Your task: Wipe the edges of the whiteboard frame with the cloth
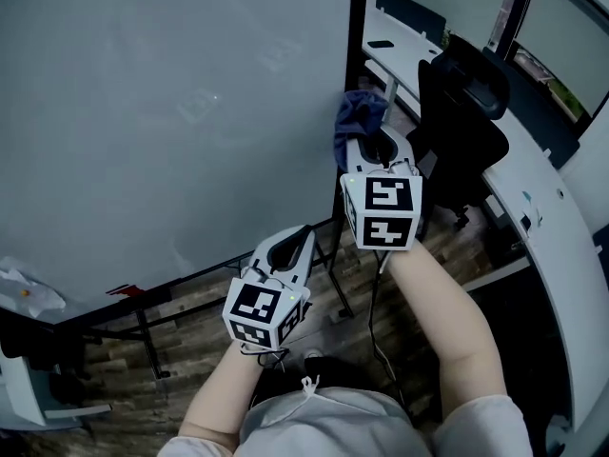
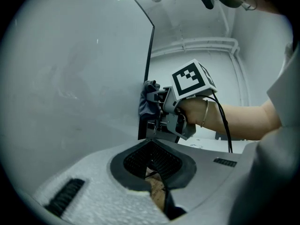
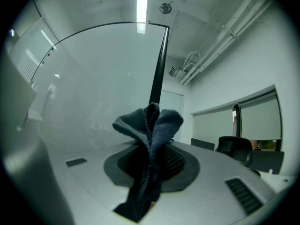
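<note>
The whiteboard (image 1: 171,112) fills the left of the head view; its black right frame edge (image 1: 358,65) runs top to bottom. My right gripper (image 1: 373,143) is shut on a dark blue cloth (image 1: 355,120), and the bunched cloth rests against that edge. In the right gripper view the cloth (image 3: 150,125) stands up out of the shut jaws, with the frame edge (image 3: 157,69) just behind it. My left gripper (image 1: 297,240) hangs lower, in front of the board's bottom corner, shut with nothing in it. The left gripper view shows its pads (image 2: 161,159) together, and the cloth (image 2: 149,100) beyond on the frame.
A black office chair (image 1: 466,103) stands close to the right of the frame edge, beside a long white desk (image 1: 538,208). The board's black stand legs (image 1: 143,327) spread over the wood floor below. A white bin with crumpled plastic (image 1: 24,293) sits at the lower left.
</note>
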Demonstrator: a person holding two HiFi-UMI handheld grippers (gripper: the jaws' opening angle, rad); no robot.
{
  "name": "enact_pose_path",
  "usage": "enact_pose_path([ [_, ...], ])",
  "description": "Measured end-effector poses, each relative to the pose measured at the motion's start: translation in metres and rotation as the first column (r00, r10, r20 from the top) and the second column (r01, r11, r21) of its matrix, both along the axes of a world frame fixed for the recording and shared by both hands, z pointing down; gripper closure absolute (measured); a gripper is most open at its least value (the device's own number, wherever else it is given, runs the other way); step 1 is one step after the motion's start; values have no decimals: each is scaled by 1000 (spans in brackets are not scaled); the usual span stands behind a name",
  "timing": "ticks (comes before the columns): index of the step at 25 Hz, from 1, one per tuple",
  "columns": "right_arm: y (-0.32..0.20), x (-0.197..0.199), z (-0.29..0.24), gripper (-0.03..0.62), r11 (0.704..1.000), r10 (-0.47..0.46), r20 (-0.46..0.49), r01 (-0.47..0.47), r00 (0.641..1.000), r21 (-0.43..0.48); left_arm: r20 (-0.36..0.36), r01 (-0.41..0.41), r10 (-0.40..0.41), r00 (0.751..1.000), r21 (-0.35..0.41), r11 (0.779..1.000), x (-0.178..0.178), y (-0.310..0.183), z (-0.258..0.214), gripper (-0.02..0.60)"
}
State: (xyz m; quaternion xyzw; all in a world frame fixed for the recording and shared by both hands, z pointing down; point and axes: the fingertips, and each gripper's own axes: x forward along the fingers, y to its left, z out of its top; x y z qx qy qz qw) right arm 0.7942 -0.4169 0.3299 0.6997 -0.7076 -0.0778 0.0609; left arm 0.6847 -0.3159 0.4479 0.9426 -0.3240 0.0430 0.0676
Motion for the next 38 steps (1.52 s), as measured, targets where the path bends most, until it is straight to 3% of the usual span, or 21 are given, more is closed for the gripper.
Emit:
enact_pose_path([
  [13, 2, -1, 122, 513, 982, 4, -1, -4, 1000, -191, 29, 29, -26, 999, -120, 992, 4, -2, 81, 562],
  [20, 6, 7, 214, 513, 943, 41, 14, -34, 999, -332, 52, 55, -46, 998, -203, 978, -5, 2, 137, 562],
  [25, 3, 8, 268, 513, 928, 35, -63, -56, 997, -369, 66, 91, -76, 995, -261, 961, -16, 2, 178, 562],
  [29, 6, 8, 315, 513, 893, 47, -42, -61, 998, -447, 72, 129, -112, 991, -318, 939, -25, 7, 202, 562],
  [34, 11, 4, 355, 513, 834, 54, -16, -54, 998, -549, 103, 191, -165, 981, -336, 922, -54, 9, 213, 562],
  [38, 11, -8, 373, 513, 816, 46, -10, -43, 999, -577, 93, 241, -223, 970, -351, 905, -81, 5, 217, 562],
])
